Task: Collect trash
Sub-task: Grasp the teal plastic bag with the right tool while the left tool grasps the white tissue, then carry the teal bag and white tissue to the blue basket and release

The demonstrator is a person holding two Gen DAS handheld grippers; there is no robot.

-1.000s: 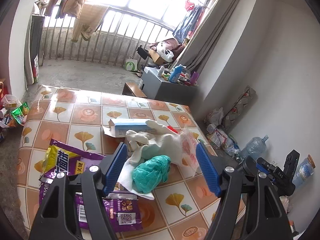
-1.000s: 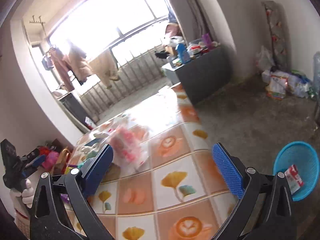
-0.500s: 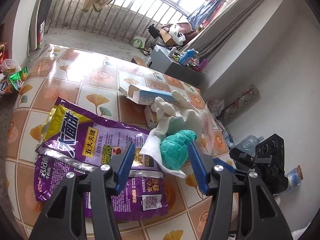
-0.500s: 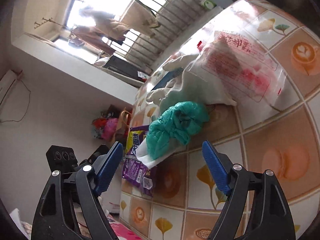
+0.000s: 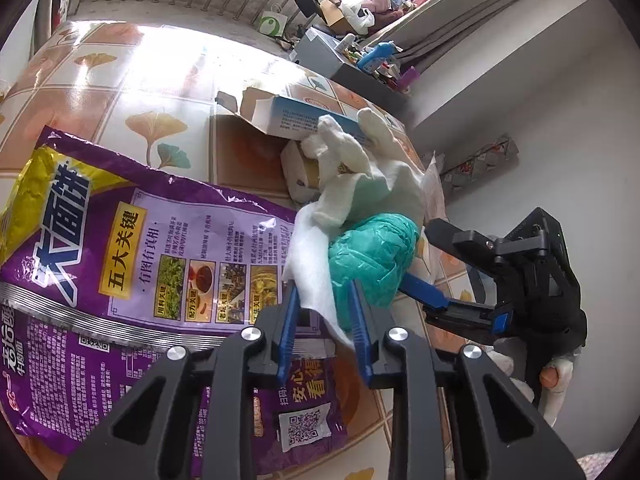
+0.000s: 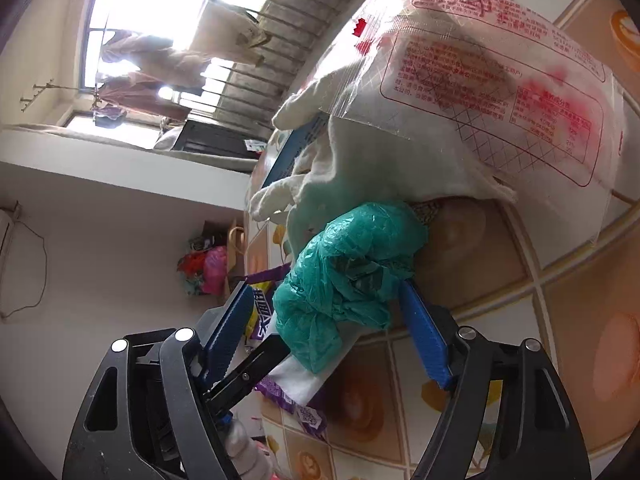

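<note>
While its jaws are closing to a narrow gap, the left tool (image 5: 325, 320) at the lower centre of the left wrist view has the corner of a white paper sheet (image 5: 308, 268) between its blue pads, with the crumpled teal plastic bag (image 5: 370, 258) just beyond the right pad; whether the pads already press the sheet I cannot tell. The right tool (image 6: 326, 336) stands wide, its jaws also closing, and the teal bag (image 6: 348, 272) sits between its pads at the centre of the right wrist view, the right pad touching the bag's edge and the left one apart from it. Both tools meet at the same heap, close together. The heap lies on the tiled bench (image 5: 120, 92), near its right edge in the left wrist view. A purple snack packet (image 5: 152, 256) fills the lower left, a white glove (image 5: 360, 176) and a blue box (image 5: 304, 116) lie above, and a clear red-printed wrapper (image 6: 480, 80) covers the upper right of the right wrist view. Bare bench lies open at the upper left.
</note>
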